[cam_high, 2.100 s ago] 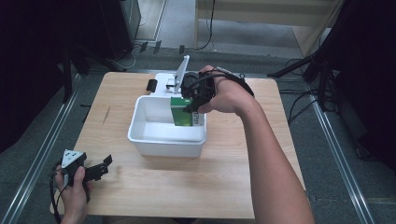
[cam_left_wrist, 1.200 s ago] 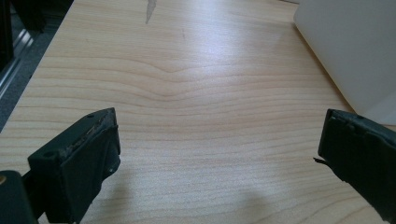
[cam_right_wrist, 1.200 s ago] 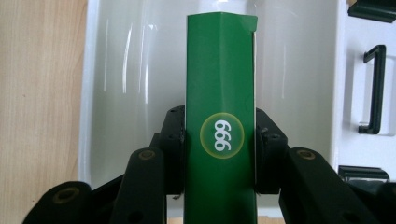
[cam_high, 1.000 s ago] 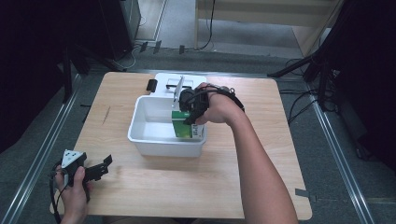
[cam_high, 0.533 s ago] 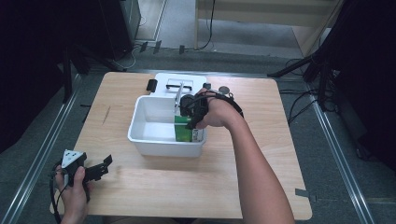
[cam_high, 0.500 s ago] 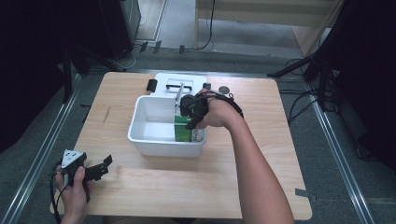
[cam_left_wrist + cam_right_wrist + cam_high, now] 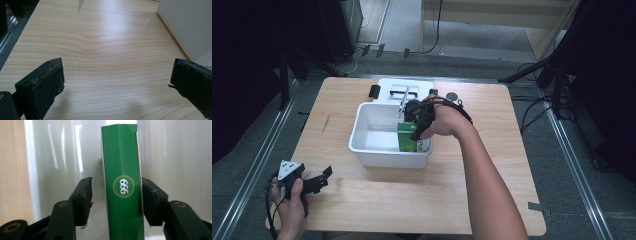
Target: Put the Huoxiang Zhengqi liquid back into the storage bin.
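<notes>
Pale wood with a wavy grain tops the table [image 7: 377, 200], which stands on a grey floor among dark stands and cables. Near its middle sits a white plastic bin [image 7: 362, 134], glossy and rectangular with rounded corners. Inside it, at the 3 o'clock end, a green carton [image 7: 122, 195] stands upright; its narrow smooth face bears "999" in white on a yellow-ringed green disc, printed sideways in the right gripper view. Around it reaches the right gripper [image 7: 116, 200]: its black jaws have just been opening, the carton is between them, one pad stands clear of it and the other lies right at its edge. At 12 o'clock behind the bin lies a flat white lid [image 7: 404, 89] with black clips. Down at 7 o'clock the left gripper [image 7: 314, 181] is spread wide over bare wood.
</notes>
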The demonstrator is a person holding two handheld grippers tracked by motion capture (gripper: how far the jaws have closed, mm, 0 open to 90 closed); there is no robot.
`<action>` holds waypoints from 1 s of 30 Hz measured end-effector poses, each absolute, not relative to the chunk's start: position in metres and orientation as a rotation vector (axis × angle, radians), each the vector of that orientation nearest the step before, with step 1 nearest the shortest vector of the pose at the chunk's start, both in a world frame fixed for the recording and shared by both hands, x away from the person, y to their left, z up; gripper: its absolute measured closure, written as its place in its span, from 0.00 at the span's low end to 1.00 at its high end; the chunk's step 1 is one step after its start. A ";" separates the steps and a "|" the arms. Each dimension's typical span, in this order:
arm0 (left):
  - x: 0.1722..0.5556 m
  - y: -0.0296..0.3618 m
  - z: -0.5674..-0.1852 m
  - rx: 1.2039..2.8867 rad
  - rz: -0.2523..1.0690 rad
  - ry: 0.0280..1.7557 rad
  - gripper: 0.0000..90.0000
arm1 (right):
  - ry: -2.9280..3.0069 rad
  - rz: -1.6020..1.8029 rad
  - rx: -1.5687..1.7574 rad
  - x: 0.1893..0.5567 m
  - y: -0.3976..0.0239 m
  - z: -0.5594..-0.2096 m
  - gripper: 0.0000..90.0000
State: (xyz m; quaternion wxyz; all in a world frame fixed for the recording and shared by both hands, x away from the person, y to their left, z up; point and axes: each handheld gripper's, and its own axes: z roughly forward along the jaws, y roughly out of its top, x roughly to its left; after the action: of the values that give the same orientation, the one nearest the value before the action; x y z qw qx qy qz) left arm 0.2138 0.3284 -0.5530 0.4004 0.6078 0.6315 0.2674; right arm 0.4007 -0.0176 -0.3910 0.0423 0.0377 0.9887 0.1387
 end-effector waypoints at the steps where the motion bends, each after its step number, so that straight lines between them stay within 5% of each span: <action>1: 0.214 0.328 -0.553 1.537 0.676 1.597 0.00 | 3.025 0.425 0.115 0.401 -0.018 -0.391 0.52; 30: 0.214 0.328 -0.553 1.541 0.678 1.598 0.00 | 2.810 0.645 0.562 0.398 -0.047 -0.349 0.20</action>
State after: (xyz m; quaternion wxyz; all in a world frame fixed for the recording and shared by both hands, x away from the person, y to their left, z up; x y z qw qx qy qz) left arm 0.2140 0.3283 -0.5530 0.3986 0.6089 0.6314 0.2677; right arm 0.3984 -0.0466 -0.3494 0.1022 0.1904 0.9516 0.2185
